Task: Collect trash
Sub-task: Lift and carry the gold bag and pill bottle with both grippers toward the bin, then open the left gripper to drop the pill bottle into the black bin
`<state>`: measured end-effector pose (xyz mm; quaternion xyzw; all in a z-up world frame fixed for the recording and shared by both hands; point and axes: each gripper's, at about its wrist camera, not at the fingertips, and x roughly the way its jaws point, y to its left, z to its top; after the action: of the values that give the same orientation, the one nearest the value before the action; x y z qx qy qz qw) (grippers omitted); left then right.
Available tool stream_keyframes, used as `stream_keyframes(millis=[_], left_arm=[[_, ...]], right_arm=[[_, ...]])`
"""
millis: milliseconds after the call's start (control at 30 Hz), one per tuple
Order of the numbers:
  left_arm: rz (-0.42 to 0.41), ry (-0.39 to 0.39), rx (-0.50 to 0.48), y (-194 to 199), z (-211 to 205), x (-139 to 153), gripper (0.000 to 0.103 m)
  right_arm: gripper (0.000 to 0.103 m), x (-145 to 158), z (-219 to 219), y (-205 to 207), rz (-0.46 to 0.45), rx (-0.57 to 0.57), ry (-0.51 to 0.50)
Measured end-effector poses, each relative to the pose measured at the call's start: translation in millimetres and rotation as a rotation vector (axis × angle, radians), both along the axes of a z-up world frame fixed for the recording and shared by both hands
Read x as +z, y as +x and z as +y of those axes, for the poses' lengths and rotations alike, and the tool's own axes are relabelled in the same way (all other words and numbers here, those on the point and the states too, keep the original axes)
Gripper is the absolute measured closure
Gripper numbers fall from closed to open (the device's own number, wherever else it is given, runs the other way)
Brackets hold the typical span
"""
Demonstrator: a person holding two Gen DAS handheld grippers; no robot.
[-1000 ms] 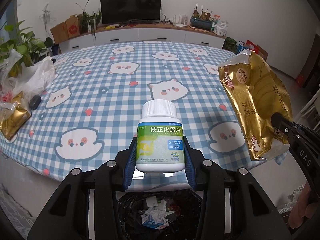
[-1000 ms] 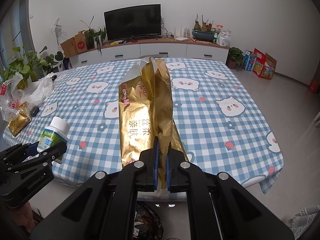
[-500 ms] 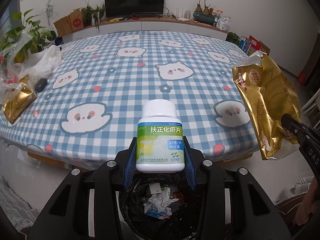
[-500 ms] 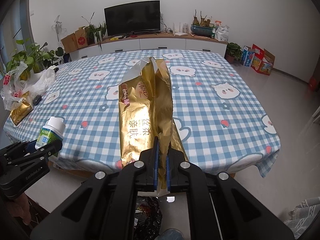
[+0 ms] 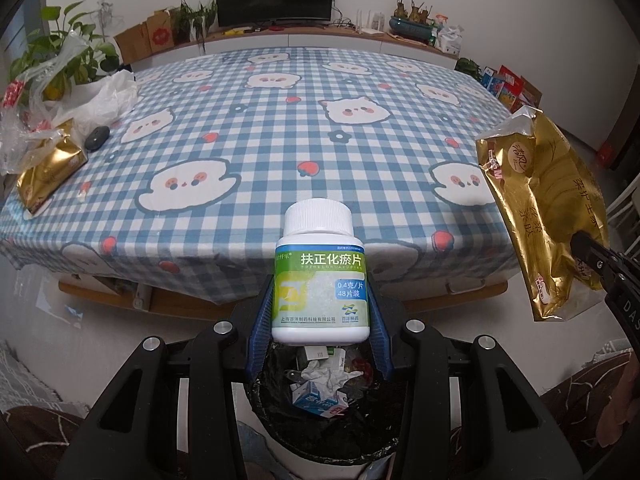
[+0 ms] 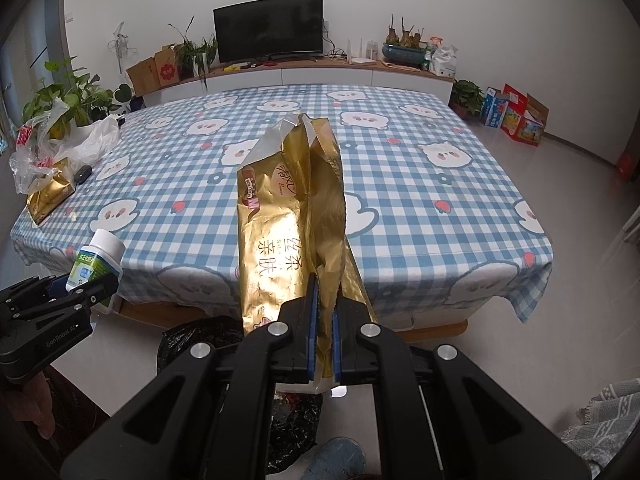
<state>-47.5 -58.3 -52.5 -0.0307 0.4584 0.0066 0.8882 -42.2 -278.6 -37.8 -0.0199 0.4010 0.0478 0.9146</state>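
Trash for collecting is in both grippers, above a black-lined bin [image 5: 324,408] on the floor at the near edge of the table [image 5: 280,152], which is the biggest thing in view and wears a blue-and-white checked cloth printed with white cat faces and small red strawberries. Behind the table a long low white cabinet [image 6: 320,76] runs along the wall with a dark television [image 6: 268,28] on it, potted plants and cardboard boxes at its ends. On the table's left side lie crumpled clear plastic bags [image 5: 80,100], a second gold packet [image 5: 48,168] and a small dark mouse [image 5: 97,137] just beside it. The bin sits directly under the left gripper and holds crumpled paper and a small carton. The gold foil bag [image 6: 292,232], torn open at its top and printed with Chinese characters, stands up from the right gripper [image 6: 324,332], whose blue-padded fingers [image 6: 313,320] are pinched fully together on the bag's lower edge; a fold of black bin liner shows below and to the left of it. The white pill bottle [image 5: 320,280], with a white screw cap and a green-and-blue label, is upright in the left gripper [image 5: 320,328], whose jaws stand partly apart with the blue pads [image 5: 262,320] pressed against the bottle's two sides, the bottle hanging just above the bin's opening. At the lower right of the left wrist view, part of a person's hand [image 5: 624,404] shows behind the right gripper.
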Motion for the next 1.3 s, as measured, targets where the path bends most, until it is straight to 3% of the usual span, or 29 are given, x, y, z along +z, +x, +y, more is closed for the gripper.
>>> stream_keyframes(millis=[600,1300], left_arm=[[0.047,0.007,-0.008,-45.6,-16.7,-33.6,0.062],[0.211,0.022,-0.036,-18.0,-29.6,-129.1,0.062]], right_arm=[[0.099,-51.6,0.1,-50.7,0.082,0.002,-0.002],[0.099,-113.7,-3.8,-19.2,0.229,-0.017,-0.019]])
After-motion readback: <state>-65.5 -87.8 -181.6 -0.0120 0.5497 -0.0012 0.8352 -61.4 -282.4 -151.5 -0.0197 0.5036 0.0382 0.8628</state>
